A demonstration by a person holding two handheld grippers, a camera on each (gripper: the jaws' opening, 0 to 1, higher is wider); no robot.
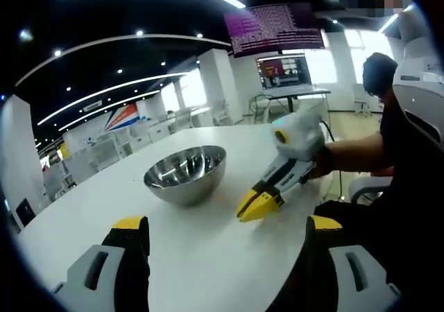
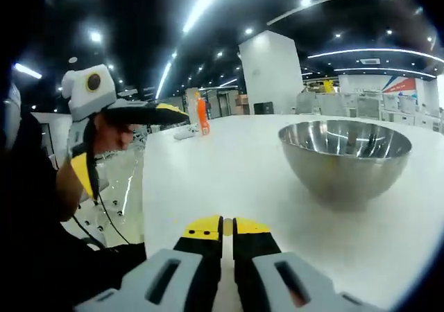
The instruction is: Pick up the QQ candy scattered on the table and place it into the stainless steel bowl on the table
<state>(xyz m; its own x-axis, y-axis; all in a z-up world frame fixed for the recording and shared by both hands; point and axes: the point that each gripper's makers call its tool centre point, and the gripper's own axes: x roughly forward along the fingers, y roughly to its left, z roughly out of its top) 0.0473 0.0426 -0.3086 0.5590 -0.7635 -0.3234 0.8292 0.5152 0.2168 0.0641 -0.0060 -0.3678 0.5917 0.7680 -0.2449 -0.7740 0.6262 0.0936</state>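
Right tool (image 2: 223, 230) pressed together low on the white worktop (image 2: 208, 166), tips down just beside the stainless steel bowl (image 2: 345, 154) — whether a candy sits pinched between them, impossible to tell. Left tool (image 1: 225, 223) spread wide, empty, bowl straight ahead and near. No loose candy to be made out — right tool nearer the bowl.

The right gripper (image 2: 228, 230) is resting low over the white table (image 2: 229, 166), its yellow-tipped jaws closed together. The stainless steel bowl (image 2: 345, 156) is sitting upright near the table's right side, appearing empty. The left gripper (image 2: 170, 114) is hovering past the table's left edge, held by a hand (image 2: 111, 133).
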